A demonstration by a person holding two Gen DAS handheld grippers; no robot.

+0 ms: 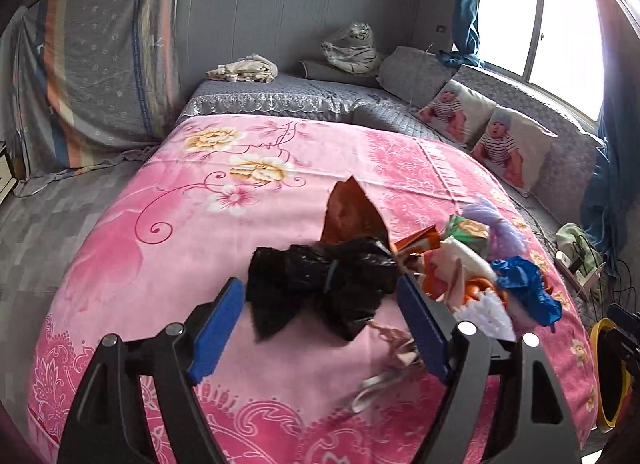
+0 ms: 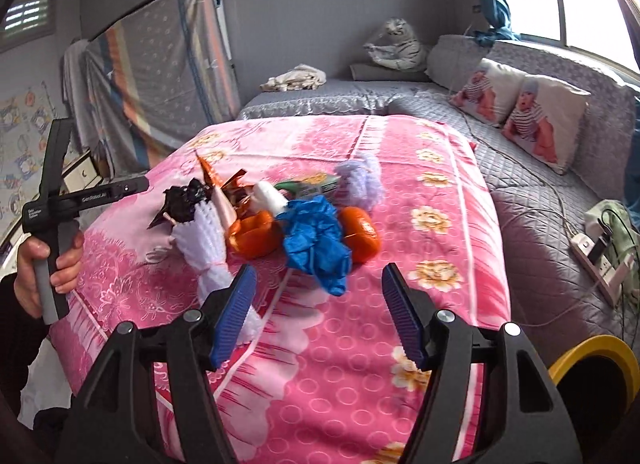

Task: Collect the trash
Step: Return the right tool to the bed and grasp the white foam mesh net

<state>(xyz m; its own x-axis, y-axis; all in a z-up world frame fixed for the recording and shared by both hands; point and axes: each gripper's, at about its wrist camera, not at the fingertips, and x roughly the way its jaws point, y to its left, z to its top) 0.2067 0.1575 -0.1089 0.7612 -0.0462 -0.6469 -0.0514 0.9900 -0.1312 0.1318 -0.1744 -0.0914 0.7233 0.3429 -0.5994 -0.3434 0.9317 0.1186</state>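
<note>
A heap of trash lies on the pink flowered blanket (image 1: 168, 232). In the left wrist view my left gripper (image 1: 320, 304) is open, its blue pads either side of a crumpled black plastic bag (image 1: 320, 284), not closed on it. Behind the bag stands a brown wrapper (image 1: 352, 211). In the right wrist view my right gripper (image 2: 318, 296) is open and empty, just in front of a crumpled blue wrapper (image 2: 316, 244). Around the wrapper lie orange peel (image 2: 360, 232), white foam netting (image 2: 204, 240) and a purple fuzzy piece (image 2: 360, 179). The black bag (image 2: 182, 199) is at the heap's left.
A yellow-rimmed bin (image 2: 596, 368) stands low at the right, also in the left wrist view (image 1: 608, 376). A grey quilted sofa (image 2: 540, 199) with baby-print cushions (image 2: 548, 119) runs along the right. A power strip with cables (image 2: 596, 260) lies on it. A plush tiger (image 1: 354, 49) sits at the back.
</note>
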